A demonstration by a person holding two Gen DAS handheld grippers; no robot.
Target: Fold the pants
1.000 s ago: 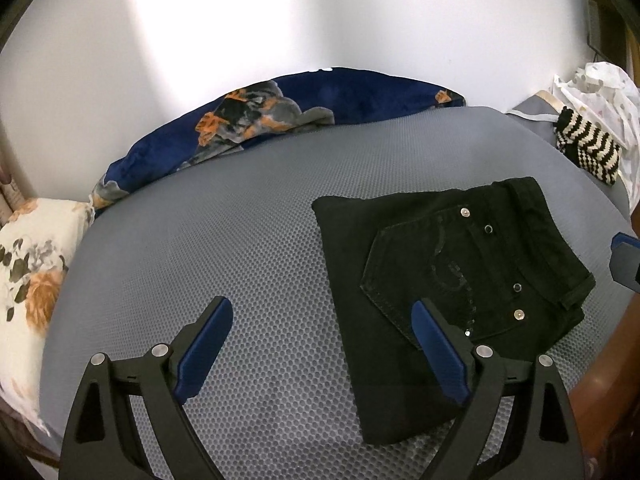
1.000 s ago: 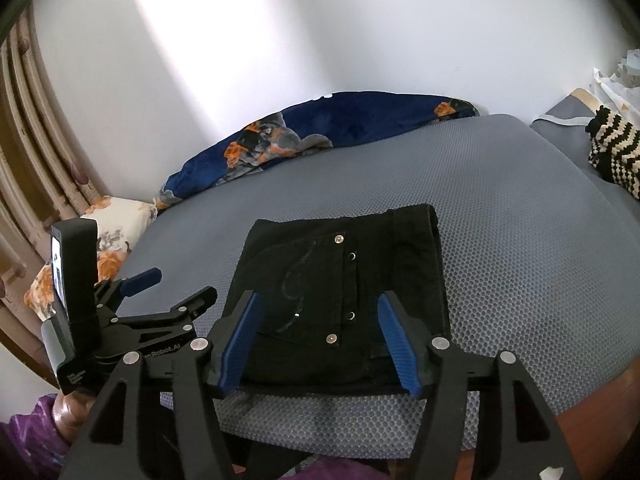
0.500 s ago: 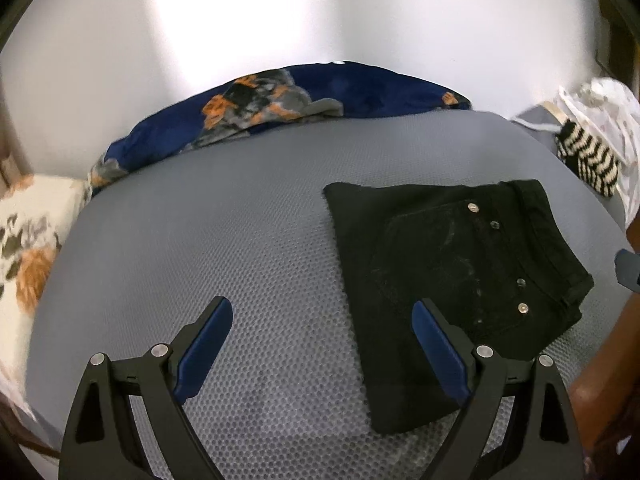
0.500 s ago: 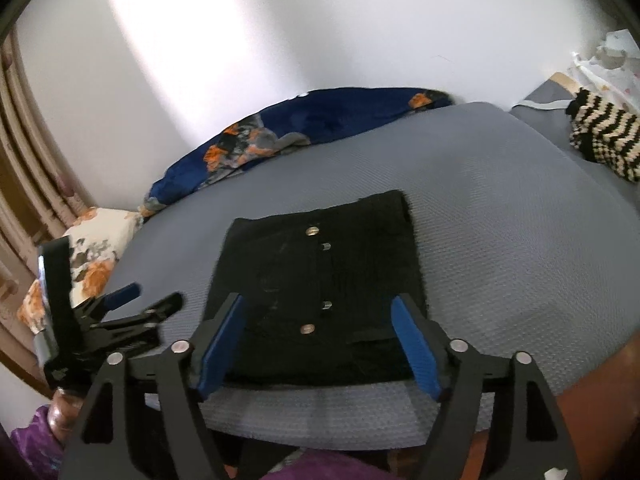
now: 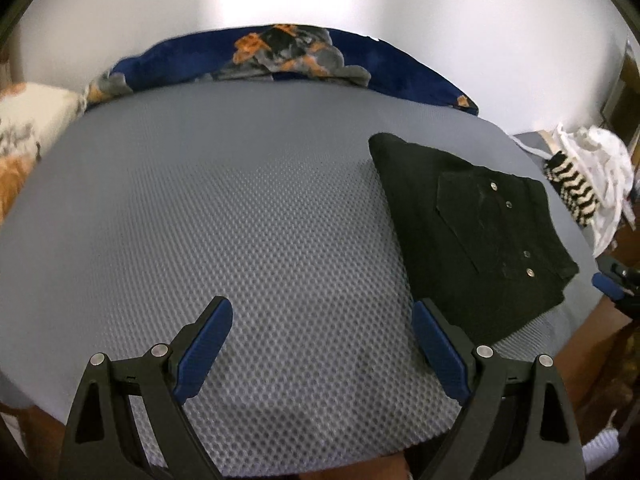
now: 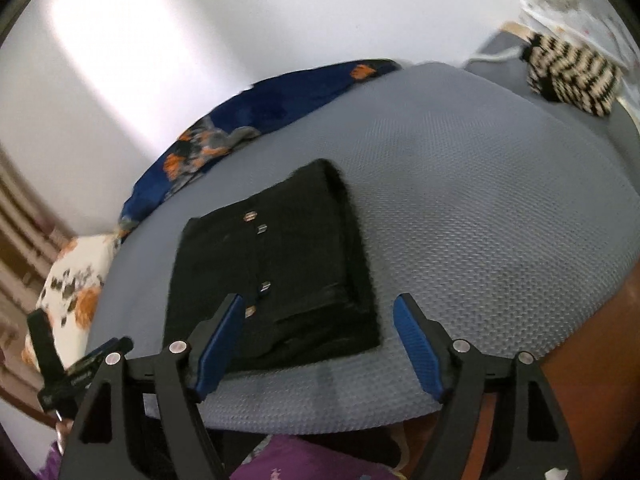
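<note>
Mattress (image 5: 256,240): grey mesh surface; bears all items.
Pants (image 6: 276,276): black, folded into a compact rectangle near the front edge; task apparently complete.
Left gripper (image 5: 320,344): jaws wide, empty, over bare mattress beside pants.
Right gripper (image 6: 320,344): jaws have just been opening; empty, above pants' near corner.
Risk: a pad catching the near hem could spoil the fold.
</note>
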